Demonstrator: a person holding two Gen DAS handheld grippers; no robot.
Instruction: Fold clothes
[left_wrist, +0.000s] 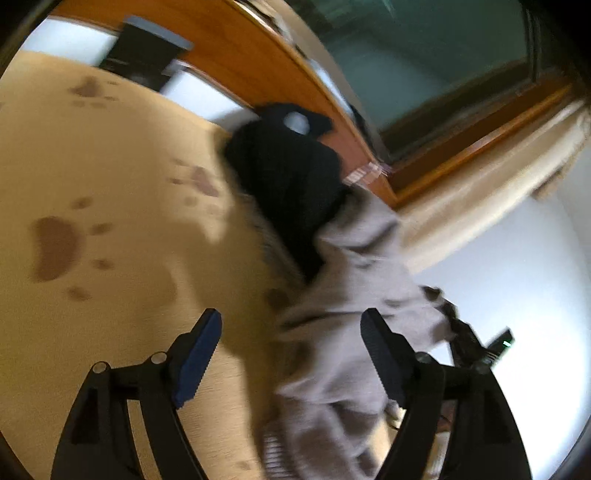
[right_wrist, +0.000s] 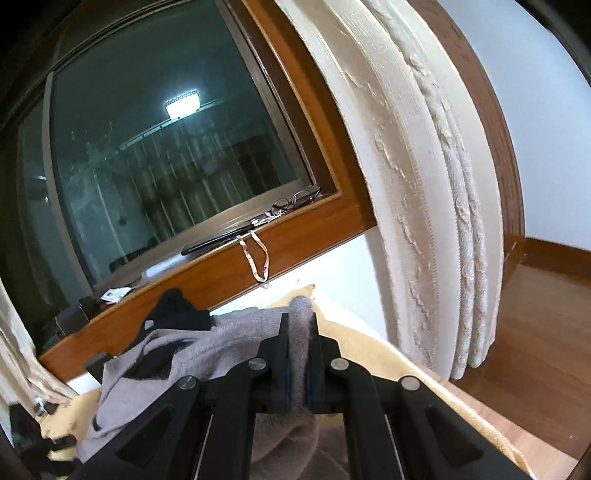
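From the left wrist camera, the left gripper (left_wrist: 291, 354) stands wide apart, its blue-padded fingers (left_wrist: 197, 356) holding nothing. The grey sweater (left_wrist: 351, 295) hangs or drapes just ahead and to the right of it, a fold of the knit passing in front of the right-hand finger; whether cloth and finger touch is lost in the blur. Above the sweater sits a black garment (left_wrist: 291, 177), bunched against the wooden sill (left_wrist: 266, 59). To the left lies a broad stretch of tan blanket (left_wrist: 110, 221) with brown paw prints, bare of clothes and open for laying things flat. The blanket's far edge meets a white wall strip below the sill, and a cream curtain (left_wrist: 480, 177) hangs at the right.

From the right wrist camera, the right gripper (right_wrist: 300, 354) is pinched narrow on a ridge of the grey sweater (right_wrist: 207, 343), the cloth standing up between the jaws and spilling below them. The rest of the sweater trails off to the left, with the black garment (right_wrist: 177, 310) tucked in and behind it. The window (right_wrist: 155, 147) and its wooden sill (right_wrist: 236, 269) close off the far side, with spectacles (right_wrist: 293, 201) resting on the ledge. The curtain (right_wrist: 424, 184) hangs to the right, and beyond the blanket's edge (right_wrist: 369, 343) the wooden floor (right_wrist: 535, 332) lies open.
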